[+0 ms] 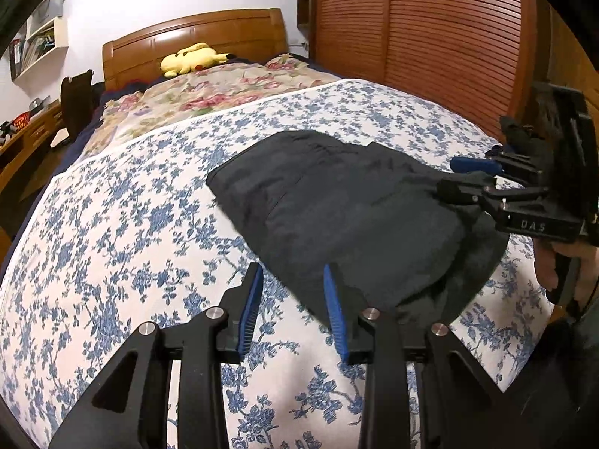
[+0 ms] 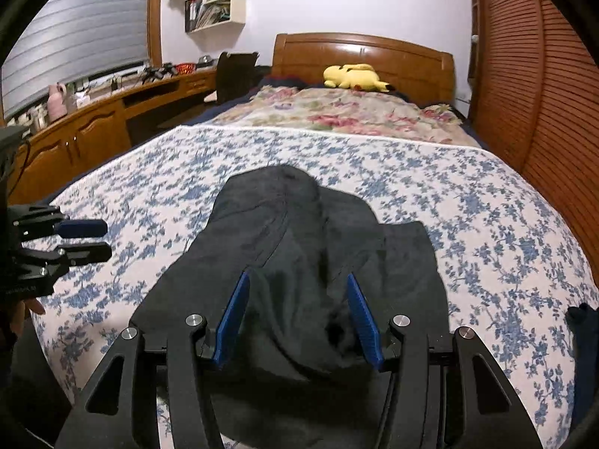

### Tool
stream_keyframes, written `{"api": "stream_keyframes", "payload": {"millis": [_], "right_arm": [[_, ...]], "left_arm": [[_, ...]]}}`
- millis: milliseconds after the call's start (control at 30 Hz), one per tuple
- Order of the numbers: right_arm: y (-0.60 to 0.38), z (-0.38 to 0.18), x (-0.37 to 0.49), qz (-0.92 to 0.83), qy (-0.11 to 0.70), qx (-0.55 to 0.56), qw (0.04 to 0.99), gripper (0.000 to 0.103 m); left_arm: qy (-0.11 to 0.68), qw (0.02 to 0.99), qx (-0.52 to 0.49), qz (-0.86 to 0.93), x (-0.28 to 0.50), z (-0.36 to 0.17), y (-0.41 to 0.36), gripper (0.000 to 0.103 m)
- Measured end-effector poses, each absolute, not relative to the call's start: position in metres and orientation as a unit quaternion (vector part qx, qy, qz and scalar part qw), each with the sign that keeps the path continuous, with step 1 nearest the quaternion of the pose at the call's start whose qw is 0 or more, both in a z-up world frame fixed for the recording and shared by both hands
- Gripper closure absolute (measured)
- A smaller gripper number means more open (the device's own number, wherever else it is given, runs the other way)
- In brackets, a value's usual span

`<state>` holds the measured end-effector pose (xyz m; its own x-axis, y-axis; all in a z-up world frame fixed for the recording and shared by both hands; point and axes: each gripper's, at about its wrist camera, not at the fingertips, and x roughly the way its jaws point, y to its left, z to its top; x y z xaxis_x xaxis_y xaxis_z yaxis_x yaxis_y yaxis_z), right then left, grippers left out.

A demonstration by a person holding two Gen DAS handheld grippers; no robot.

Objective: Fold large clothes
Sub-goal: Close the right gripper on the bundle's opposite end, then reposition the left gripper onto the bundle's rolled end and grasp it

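A dark grey garment [image 1: 337, 205] lies folded on the blue-flowered bedsheet [image 1: 149, 224]. My left gripper [image 1: 294, 310] hovers open at the garment's near left edge. Sheet shows between its blue pads, and its right finger overlaps the cloth's rim. In the right wrist view the garment [image 2: 299, 224] runs away from me, and its near end bunches up between the pads of my right gripper [image 2: 299, 318], which is shut on that thick fold. The left gripper [image 2: 108, 239] is seen at the far left, over bare sheet. The right gripper [image 1: 446, 176] shows at the garment's right end, with cloth rising to its fingers.
A flowered quilt [image 2: 355, 112] and a yellow plush toy [image 2: 353, 76] lie near the wooden headboard [image 2: 374, 48]. Slatted wardrobe doors [image 2: 543, 93] run along the right of the bed. A desk [image 2: 93, 123] and a dark chair [image 2: 234, 75] stand to the left. Another dark cloth [image 2: 584, 336] sits at the bed's right edge.
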<state>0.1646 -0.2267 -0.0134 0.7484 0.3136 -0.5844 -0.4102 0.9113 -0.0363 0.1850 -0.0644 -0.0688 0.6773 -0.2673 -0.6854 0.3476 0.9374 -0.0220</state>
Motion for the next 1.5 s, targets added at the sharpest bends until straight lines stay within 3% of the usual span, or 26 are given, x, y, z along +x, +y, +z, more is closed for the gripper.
{"api": "stream_keyframes", "payload": {"millis": [267, 300, 367, 400, 533, 967, 1233, 1500], "right_arm": [[-0.223, -0.031, 0.189, 0.202, 0.338, -0.086, 0.915, 0.050], [-0.222, -0.032, 0.190, 0.209, 0.342, -0.082, 0.912, 0.054], [-0.224, -0.033, 0.192, 0.223, 0.349, -0.071, 0.908, 0.077], [-0.225, -0.033, 0.192, 0.225, 0.350, -0.070, 0.907, 0.084], [-0.229, -0.029, 0.189, 0.231, 0.338, -0.068, 0.910, 0.095], [-0.272, 0.010, 0.136, 0.214, 0.242, -0.022, 0.946, 0.098], [-0.317, 0.002, 0.109, 0.156, 0.256, -0.016, 0.954, 0.098], [-0.336, -0.021, 0.118, 0.106, 0.328, -0.014, 0.939, 0.098]], "left_arm": [[0.370, 0.913, 0.052, -0.164, 0.180, -0.075, -0.061, 0.068], [0.370, 0.913, 0.051, -0.163, 0.180, -0.076, -0.061, 0.068], [0.373, 0.912, 0.051, -0.163, 0.180, -0.077, -0.060, 0.068], [0.374, 0.912, 0.051, -0.162, 0.180, -0.079, -0.060, 0.068], [0.379, 0.910, 0.052, -0.161, 0.183, -0.081, -0.062, 0.068], [0.377, 0.907, 0.067, -0.173, 0.191, -0.074, -0.090, 0.068], [0.375, 0.906, 0.065, -0.183, 0.198, -0.070, -0.110, 0.067], [0.373, 0.905, 0.073, -0.190, 0.216, -0.071, -0.132, 0.067]]}}
